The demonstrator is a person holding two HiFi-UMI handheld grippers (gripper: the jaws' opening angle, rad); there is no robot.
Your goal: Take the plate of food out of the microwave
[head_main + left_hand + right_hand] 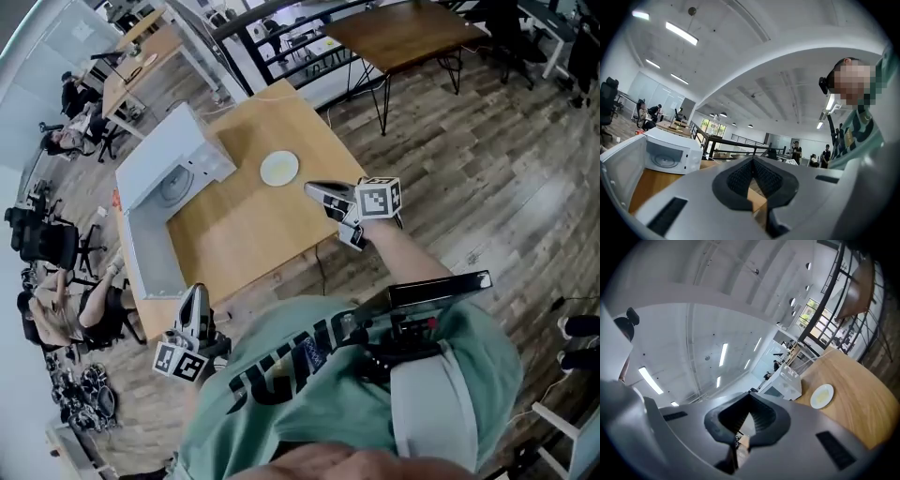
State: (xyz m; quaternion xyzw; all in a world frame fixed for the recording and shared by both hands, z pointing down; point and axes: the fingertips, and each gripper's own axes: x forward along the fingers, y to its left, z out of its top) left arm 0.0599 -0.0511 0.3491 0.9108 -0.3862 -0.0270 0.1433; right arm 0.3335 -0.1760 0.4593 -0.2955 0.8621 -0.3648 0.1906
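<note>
A round white plate (pixel 279 169) with a pale yellow helping of food lies out on the light wooden table (pixel 246 234), at about one o'clock from the table's middle, near the front corner of the boxy white microwave oven (pixel 161 150), whose door (pixel 148 255) stands wide open toward seven o'clock. The grey right gripper (pixel 311 188) hangs over the table's three o'clock edge, its jaws pressed together on nothing and its tip aimed at the plate but apart from it. The grey left gripper (pixel 193 294) waits off the seven o'clock corner, beside the free end of the door, with its tongs likewise closed and empty. From where things lie, the plate looks to be out already, so the step in hand is most likely tidying up. The door would best be swung home with the closed left jaws pressed flat on its outer face, slowly enough not to jolt the oven. The right gripper should meanwhile stay clear of the plate, which sits loose on the bare wood. As for writing, only large white letters beginning "JUN" show on the person's green shirt (pixel 309 375). Black-and-white square patterns cover each gripper's marker cube (pixel 379 199). No brand can be read on the oven.
</note>
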